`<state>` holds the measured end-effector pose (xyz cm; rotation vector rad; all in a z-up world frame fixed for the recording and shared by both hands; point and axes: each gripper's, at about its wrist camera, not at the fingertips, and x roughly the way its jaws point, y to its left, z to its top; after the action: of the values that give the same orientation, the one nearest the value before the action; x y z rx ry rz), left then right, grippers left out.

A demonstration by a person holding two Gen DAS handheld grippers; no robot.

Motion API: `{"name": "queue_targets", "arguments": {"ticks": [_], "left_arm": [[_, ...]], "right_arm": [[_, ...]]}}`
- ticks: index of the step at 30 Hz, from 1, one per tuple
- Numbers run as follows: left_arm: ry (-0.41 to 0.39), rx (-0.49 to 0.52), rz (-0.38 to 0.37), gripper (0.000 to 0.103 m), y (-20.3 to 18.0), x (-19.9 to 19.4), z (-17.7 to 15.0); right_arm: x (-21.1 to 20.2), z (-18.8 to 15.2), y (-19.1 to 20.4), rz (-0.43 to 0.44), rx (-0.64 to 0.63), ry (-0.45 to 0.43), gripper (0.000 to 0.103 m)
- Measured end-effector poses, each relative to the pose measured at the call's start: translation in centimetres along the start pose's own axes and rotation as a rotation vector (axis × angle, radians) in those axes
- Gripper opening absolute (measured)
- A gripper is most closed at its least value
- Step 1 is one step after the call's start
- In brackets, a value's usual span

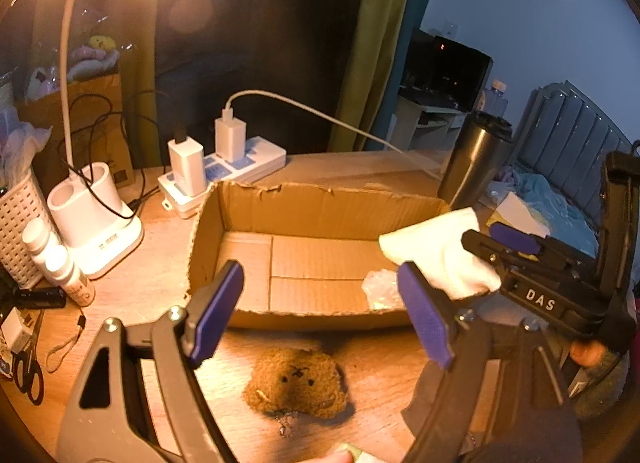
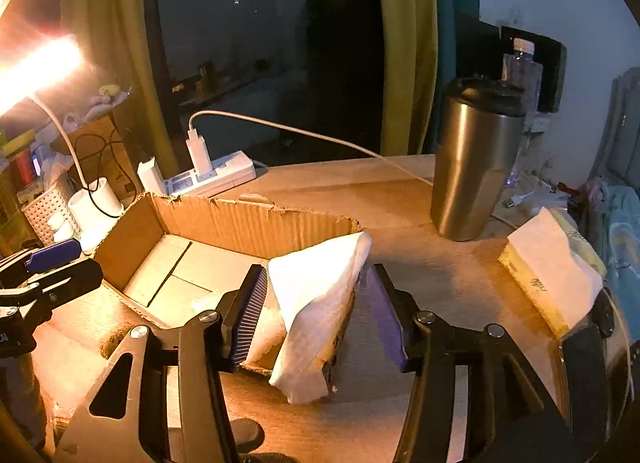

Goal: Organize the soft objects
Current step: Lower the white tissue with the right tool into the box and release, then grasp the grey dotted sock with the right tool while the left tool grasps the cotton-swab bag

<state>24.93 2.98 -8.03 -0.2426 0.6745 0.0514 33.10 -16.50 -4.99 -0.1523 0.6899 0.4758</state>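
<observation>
A shallow, torn-edged cardboard box (image 1: 304, 259) sits open on a wooden desk (image 1: 160, 283) under warm lamplight. The right gripper (image 2: 316, 319) stands with its jaws parted around a folded white cloth (image 2: 316, 303), which is draped over the box's near right corner; neither pad presses it. The left gripper (image 1: 320, 311) hovers wide and empty above a brown plush toy (image 1: 298, 383) lying on the desk just in front of the box.

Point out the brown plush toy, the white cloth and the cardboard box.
brown plush toy (image 1: 296, 383), left wrist view, middle of its face.
white cloth (image 2: 316, 303), right wrist view, its draped middle.
cardboard box (image 1: 320, 207), left wrist view, inner far wall.
</observation>
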Motion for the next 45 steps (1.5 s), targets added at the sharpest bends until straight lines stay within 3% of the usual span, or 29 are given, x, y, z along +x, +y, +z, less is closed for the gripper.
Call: {"name": "queue_targets", "arguments": {"ticks": [11, 38, 45], "left_arm": [[-0.047, 0.016, -0.011, 0.08, -0.1, -3.2, -0.6], [-0.128, 0.047, -0.04, 0.081, -0.3, -10.9, -4.5], [-0.138, 0.036, -0.036, 0.087, 0.4, -12.5, -5.9]], "right_arm": [[-3.6, -0.6, 0.3, -0.024, 0.013, -0.035, 0.055], [-13.4, -3.6, 6.8, 0.023, -0.055, -0.134, 0.062], [-14.8, -4.8, 7.6, 0.022, -0.062, -0.142, 0.062]]}}
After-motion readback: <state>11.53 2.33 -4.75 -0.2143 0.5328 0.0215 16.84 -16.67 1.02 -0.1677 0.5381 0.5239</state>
